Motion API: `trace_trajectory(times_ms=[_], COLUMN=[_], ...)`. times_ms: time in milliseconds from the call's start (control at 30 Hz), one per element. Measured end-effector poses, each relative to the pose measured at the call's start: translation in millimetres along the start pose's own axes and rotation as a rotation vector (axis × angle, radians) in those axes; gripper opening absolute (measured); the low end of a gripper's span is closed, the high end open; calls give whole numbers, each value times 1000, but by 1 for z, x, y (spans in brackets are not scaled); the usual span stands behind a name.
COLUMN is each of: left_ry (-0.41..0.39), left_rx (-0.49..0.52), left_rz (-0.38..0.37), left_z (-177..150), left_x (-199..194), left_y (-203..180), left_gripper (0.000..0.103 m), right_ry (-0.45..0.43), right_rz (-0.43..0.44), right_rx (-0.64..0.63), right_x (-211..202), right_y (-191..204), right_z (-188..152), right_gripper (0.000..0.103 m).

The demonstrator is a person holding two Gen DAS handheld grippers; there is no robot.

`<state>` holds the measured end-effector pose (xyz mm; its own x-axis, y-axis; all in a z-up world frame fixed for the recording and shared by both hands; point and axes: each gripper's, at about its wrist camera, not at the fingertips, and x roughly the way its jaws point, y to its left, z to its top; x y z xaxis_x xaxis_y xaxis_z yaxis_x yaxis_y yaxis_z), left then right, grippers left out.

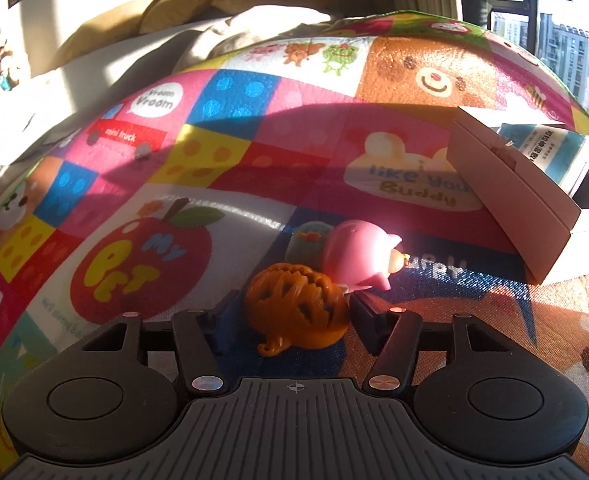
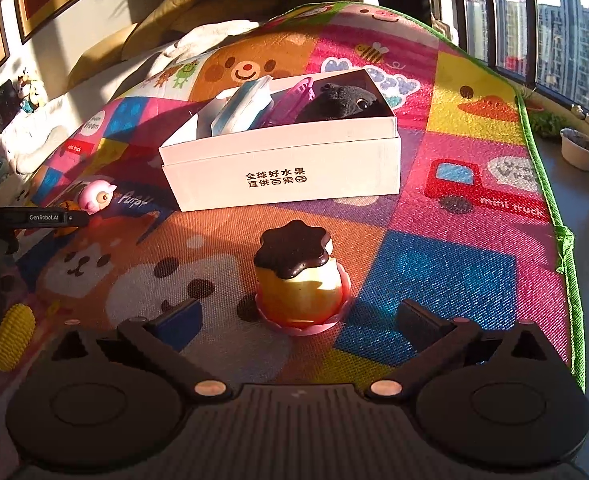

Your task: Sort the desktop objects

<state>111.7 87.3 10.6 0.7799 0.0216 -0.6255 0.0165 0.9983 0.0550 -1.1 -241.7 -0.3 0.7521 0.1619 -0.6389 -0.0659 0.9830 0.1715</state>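
1. Left wrist view: the left gripper [image 1: 294, 306] has its jaws around the orange pumpkin toy [image 1: 296, 302] on the play mat [image 1: 222, 152], but I cannot tell whether they are pinching it. It looks like light, ribbed, hollow plastic, so I'd squeeze its flanks gently. The pink figure [image 1: 360, 254] lies just behind it.

2. Right wrist view: the right gripper [image 2: 300, 316] is spread wide, holding nothing. The pudding toy [image 2: 298, 280] stands upright between the fingers. It seems glossy and possibly slippery, best taken low on its yellow body. The white box [image 2: 282, 168] sits beyond.

Pudding toy [image 2: 299, 280] blocks mat [image 2: 434, 264] ahead; white box [image 2: 282, 168] behind it; sides free.
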Motion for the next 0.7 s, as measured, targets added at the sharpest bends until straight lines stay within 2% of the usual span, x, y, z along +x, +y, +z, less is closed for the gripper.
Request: trace_trajectory(times_ms=[100,233,333,433,500,567,700], left_ry=[-36,-101,-96,-53,-19,3,42], left_rx=[3,64,150,222,245,260,228], left_rz=[-38,-209,-307,-369,-392,-383,-378], left_z=[2,0,-17,-43,-60,-73,-91], left_x=[-18,-67,-96,-111,-114,-115,-116], left_y=[-8,-44,-79,-107,-118,-125,-123], left_gripper=[63,63,63,64,64,64,65], right_ry=[1,1,1,0,-1,-3,-3], right_rz=[-6,-7,-5,-6,-7,-7,-6], right_rx=[-6,-7,-5,-5,-3,1,3], right_x=[0,0,0,0,0,0,0], right_y=[2,2,2,2,2,2,1], right_z=[0,0,0,-1,-1,-1,-1], right_gripper=[103,103,103,103,103,103,103])
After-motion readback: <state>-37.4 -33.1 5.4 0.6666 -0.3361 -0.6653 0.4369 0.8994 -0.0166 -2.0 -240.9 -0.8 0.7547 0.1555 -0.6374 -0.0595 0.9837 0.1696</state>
